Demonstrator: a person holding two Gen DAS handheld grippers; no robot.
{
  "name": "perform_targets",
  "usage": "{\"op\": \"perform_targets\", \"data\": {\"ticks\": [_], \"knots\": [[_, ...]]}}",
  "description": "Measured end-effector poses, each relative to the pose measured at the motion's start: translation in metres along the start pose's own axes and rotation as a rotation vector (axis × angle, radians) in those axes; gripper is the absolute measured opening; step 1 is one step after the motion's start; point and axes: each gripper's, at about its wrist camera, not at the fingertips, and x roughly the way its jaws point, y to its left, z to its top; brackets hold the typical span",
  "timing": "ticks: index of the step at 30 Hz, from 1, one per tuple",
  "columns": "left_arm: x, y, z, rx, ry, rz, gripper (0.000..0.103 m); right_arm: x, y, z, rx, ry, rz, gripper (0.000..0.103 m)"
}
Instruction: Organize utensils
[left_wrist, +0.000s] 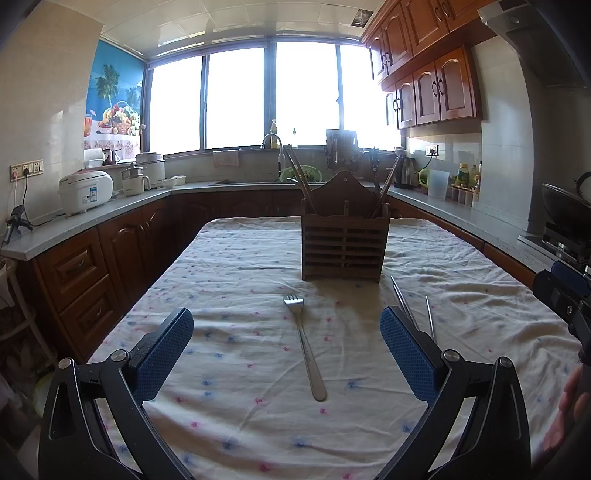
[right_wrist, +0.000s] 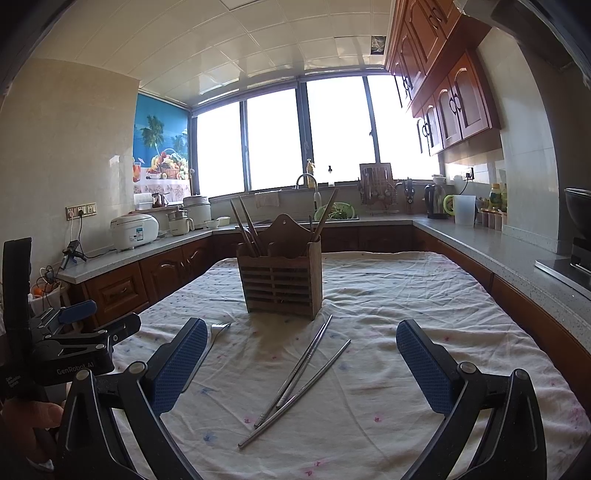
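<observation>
Both grippers hang low over the table, which wears a pale flowered cloth, and neither has hold of anything. The left gripper stands with its blue pads spread wide, and the steel fork lies on the cloth between them, tines toward twelve o'clock and handle toward six, touching neither pad. The right gripper is just as wide open above the metal chopsticks, which lie loose on the cloth slanting from seven o'clock up toward one. Their far tips come close to the foot of the wooden utensil holder. That slatted box stands upright at twelve o'clock from both grippers, near the middle of the table, with wooden chopsticks leaning out of its left compartment and more sticks in its right one. From the right wrist view the fork sits at ten o'clock, partly hidden behind the left pad.
</observation>
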Motion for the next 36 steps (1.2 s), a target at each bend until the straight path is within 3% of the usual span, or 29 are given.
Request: {"op": "perform_targets", "data": {"ticks": [36], "knots": [[0.009, -0.001, 0.005, -0.01, 0.017, -0.035, 0.103, 0.017, -0.011, 0.002, 0.021, 0.043, -0.024, 0.103]]}}
